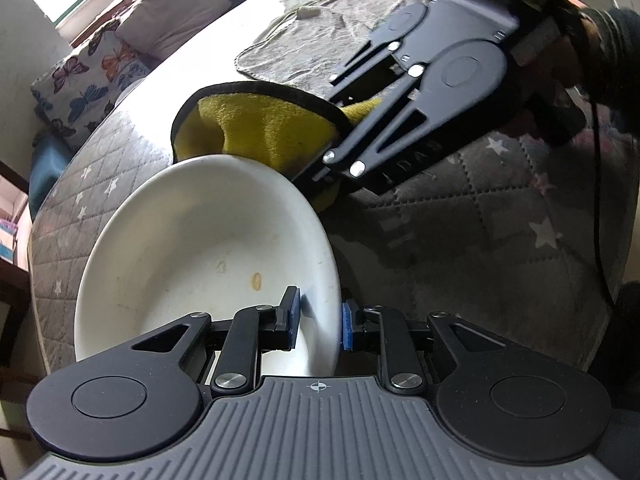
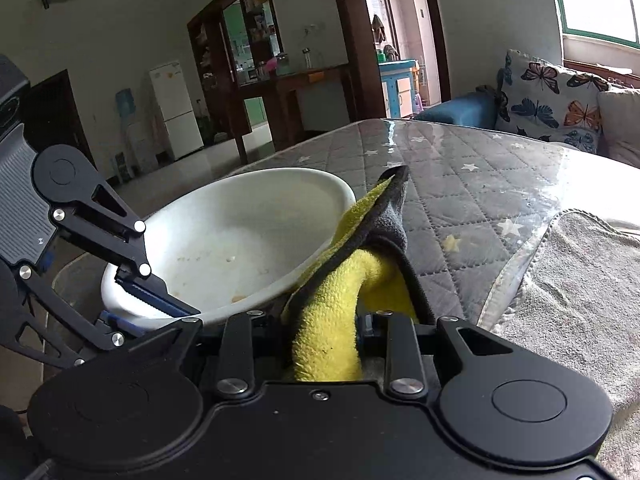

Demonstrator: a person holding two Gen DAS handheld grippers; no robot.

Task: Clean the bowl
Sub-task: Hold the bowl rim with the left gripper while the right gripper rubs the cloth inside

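My left gripper pinches the near rim of the white bowl, one blue pad inside the wall, one outside, tipping the bowl up off the quilted star-print table cover. Small brownish stains mark the bowl's inside. My right gripper angles down from the right, its fingers clamped on a yellow cleaning cloth with a dark edge, which rests against the bowl's far rim. Beyond them a grey towel lies flat on the table. Butterfly-print cushions sit past the table's edge.
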